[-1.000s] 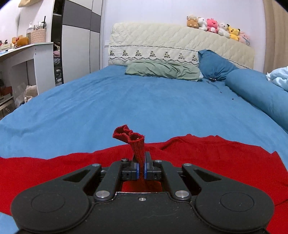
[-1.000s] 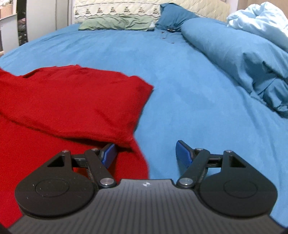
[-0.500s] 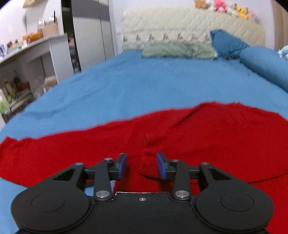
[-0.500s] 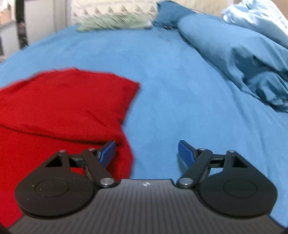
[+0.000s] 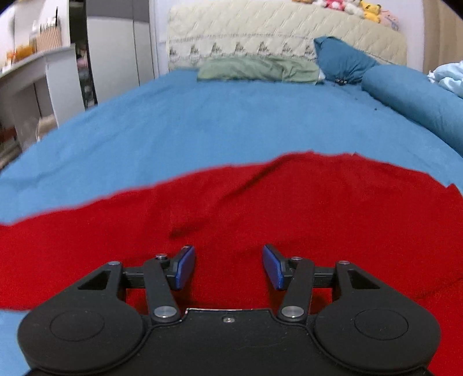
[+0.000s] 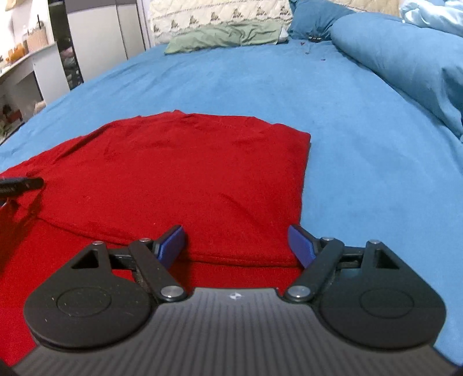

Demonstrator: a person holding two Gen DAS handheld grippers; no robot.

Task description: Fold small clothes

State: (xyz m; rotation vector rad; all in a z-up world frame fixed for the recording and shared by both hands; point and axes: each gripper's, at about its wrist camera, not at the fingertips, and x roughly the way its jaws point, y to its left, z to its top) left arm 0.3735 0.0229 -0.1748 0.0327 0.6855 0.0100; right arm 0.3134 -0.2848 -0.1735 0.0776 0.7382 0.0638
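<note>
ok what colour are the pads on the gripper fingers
Blue, on black linkages. Clearest in the right wrist view, on the right gripper's pads.

Colour and pattern record: bedroom scene.
Solid red garment [image 6: 179, 179] on plain blue bed sheet [image 5: 231, 121]; black left tool [image 5: 228, 267] and black right tool [image 6: 235, 243], both with blue pads [image 6: 301, 245]; sage-green pillow [image 5: 257, 69]; dark blue pillow [image 5: 341, 62]; cream quilted headboard [image 5: 260, 31] with dark motif band; pale blue duvet [image 6: 431, 14].

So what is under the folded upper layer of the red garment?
Under the folded layer another layer of the same red garment shows at its near edge, lying on the blue bedsheet. The rest is covered.
</note>
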